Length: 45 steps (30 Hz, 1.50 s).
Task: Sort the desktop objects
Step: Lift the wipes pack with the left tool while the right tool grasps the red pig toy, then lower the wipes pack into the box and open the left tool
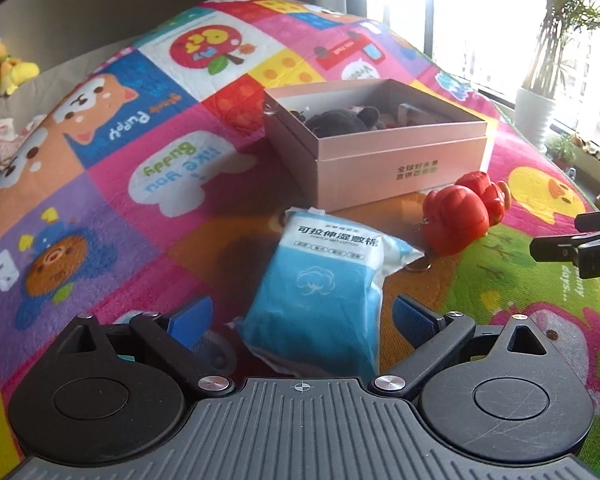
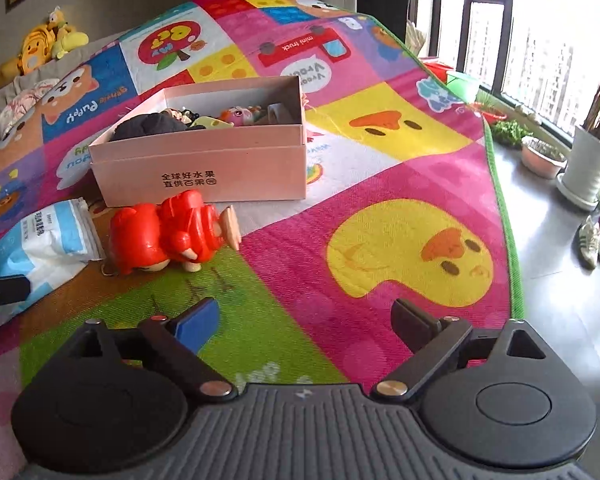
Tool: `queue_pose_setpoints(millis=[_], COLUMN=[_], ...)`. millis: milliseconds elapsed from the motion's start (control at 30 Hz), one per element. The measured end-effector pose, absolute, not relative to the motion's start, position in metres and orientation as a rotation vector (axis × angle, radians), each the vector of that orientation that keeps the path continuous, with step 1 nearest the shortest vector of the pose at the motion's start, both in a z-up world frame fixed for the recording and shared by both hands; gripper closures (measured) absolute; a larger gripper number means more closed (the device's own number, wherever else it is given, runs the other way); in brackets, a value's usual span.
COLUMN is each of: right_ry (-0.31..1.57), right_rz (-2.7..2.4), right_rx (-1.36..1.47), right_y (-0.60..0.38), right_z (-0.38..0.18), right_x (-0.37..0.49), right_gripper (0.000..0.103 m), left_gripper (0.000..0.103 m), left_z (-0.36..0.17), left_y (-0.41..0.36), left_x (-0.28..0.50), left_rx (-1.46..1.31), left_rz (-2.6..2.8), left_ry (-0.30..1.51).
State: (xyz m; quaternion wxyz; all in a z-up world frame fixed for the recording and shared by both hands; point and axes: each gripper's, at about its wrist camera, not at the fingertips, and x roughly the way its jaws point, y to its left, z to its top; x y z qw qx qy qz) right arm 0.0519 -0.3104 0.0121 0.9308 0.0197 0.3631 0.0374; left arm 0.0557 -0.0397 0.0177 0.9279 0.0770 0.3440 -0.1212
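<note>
A blue and white packet of cotton pads [image 1: 324, 276] lies on the play mat between the fingers of my left gripper [image 1: 302, 318], which is open; the pads stand clear of its sides. Beyond it sits a pink open box [image 1: 380, 160] holding a dark plush and small toys. A red toy figure [image 1: 460, 216] lies on its side in front of the box. My right gripper [image 2: 308, 322] is open above the mat with nothing between its fingers. The red figure [image 2: 168, 232] is ahead and to its left, the box [image 2: 204, 172] behind that, the packet [image 2: 40, 240] at far left.
A colourful cartoon play mat [image 2: 400, 184] covers the floor, its green edge [image 2: 508, 216] on the right. Past it are grey floor, potted plants [image 2: 588, 160] and shoes [image 2: 592, 240] by the window. Yellow plush toys [image 2: 44, 44] lie at far left.
</note>
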Motion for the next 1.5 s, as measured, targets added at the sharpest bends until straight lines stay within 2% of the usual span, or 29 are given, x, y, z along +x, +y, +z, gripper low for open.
queue_pose_setpoints(millis=[33,100,300,633,800,933,967,1067,1267,1367,1500], right_ry=[0.734,0.706,0.686,0.786,0.788,0.789,0.781,0.721,0.535,0.443,0.420], right_rz=[0.090,0.123,0.196,0.216,0.243,0.302,0.315,0.315,0.254,0.226,0.211], right_rx=[0.049,0.053,0.048,0.052,0.035,0.043,0.046,0.052,0.135,0.146,0.158], right_y=[-0.308,-0.299,-0.265,-0.237,-0.248,-0.264,-0.271,-0.292,-0.341,-0.353,-0.359], right_z=[0.014,0.022,0.030,0.007,0.013,0.030,0.038,0.065,0.124,0.139,0.139], right_x=[0.052,0.053,0.078,0.121,0.107,0.082,0.073,0.051,0.018,0.007,0.007], right_gripper=[0.005,0.000,0.000,0.001,0.003,0.003,0.003,0.003,0.003,0.003,0.003], left_gripper=[0.007,0.024,0.033,0.034,0.022,0.022,0.025,0.045,0.046,0.046,0.046], left_z=[0.017,0.015,0.016,0.021,0.023,0.025,0.025,0.029,0.083,0.111,0.118], left_y=[-0.042,-0.045,-0.041,-0.030,-0.031,-0.036,-0.039,-0.049,-0.073,-0.097,-0.132], left_x=[0.056,0.057,0.053,0.016,0.000,0.007,0.009,0.012,0.047,0.083,0.145], left_rx=[0.158,0.165,0.165,0.170,0.204,0.203,0.209,0.233,0.236,0.248,0.193], left_rz=[-0.250,-0.247,-0.251,-0.370,-0.408,-0.388,-0.390,-0.408,-0.461,-0.453,-0.417], left_ry=[0.704,0.708,0.713,0.759,0.745,0.734,0.731,0.722,0.597,0.504,0.501])
